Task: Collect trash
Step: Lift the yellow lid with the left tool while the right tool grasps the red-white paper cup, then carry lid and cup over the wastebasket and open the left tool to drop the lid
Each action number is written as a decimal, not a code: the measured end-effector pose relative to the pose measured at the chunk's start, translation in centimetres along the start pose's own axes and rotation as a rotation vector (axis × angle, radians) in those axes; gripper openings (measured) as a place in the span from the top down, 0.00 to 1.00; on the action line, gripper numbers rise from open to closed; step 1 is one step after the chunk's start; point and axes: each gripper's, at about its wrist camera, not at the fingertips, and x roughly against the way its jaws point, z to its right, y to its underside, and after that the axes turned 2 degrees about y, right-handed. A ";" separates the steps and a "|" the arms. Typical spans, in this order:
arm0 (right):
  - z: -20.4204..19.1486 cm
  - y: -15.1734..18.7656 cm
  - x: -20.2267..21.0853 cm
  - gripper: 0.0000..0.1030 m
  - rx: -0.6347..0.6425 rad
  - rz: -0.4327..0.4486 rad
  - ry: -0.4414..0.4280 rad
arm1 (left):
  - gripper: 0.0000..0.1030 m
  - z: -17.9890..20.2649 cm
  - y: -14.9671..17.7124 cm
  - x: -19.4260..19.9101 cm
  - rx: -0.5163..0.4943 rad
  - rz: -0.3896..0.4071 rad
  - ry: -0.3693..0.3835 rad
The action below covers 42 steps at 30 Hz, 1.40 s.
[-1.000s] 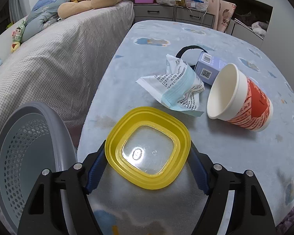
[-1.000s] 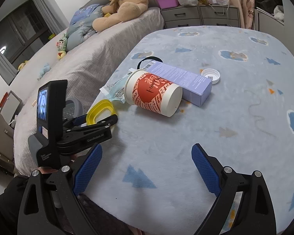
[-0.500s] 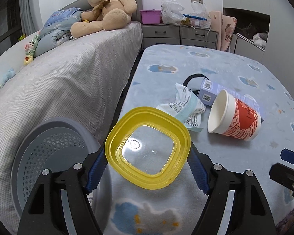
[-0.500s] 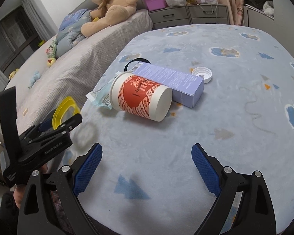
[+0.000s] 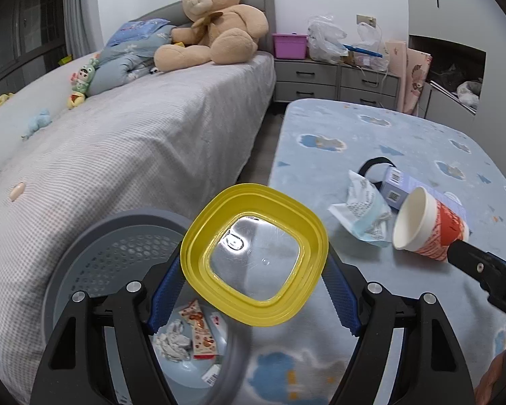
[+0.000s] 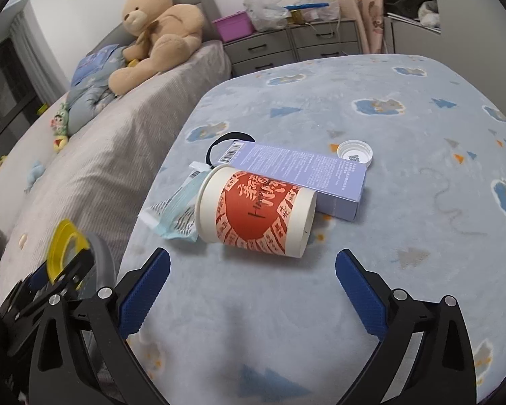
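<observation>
My left gripper point(image 5: 254, 285) is shut on a yellow-rimmed clear lid point(image 5: 219, 287) and holds it in the air over the near rim of a grey perforated bin point(image 5: 94, 256) that has wrappers inside. On the blue table lie a red-and-white paper cup point(image 6: 253, 216) on its side, a crumpled wrapper with a face mask point(image 6: 175, 212), a purple box point(image 6: 303, 172) and a white cap point(image 6: 354, 152). My right gripper point(image 6: 251, 280) is open and empty, just short of the cup. The cup point(image 5: 428, 226) also shows in the left wrist view.
A bed point(image 5: 118, 135) with a teddy bear point(image 5: 216, 23) and small toys runs along the left of the table. Grey drawers point(image 5: 334, 81) with bags stand at the back. A black band point(image 6: 226, 141) lies behind the box.
My left gripper has lifted the yellow lid off the table and carried it left, over the bin. My right gripper has moved closer to the cup.
</observation>
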 end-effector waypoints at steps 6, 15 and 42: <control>-1.1 -0.7 -1.7 0.06 -0.034 -0.004 0.033 | 0.29 -1.1 0.0 -0.1 0.022 -0.003 0.001; -1.7 -1.4 -4.2 0.06 -0.069 -0.024 0.117 | 0.29 -1.9 -0.1 -0.6 0.057 -0.025 0.019; -2.7 1.8 -0.1 0.23 0.113 0.028 0.160 | 0.29 -3.8 0.4 0.3 0.089 -0.021 0.024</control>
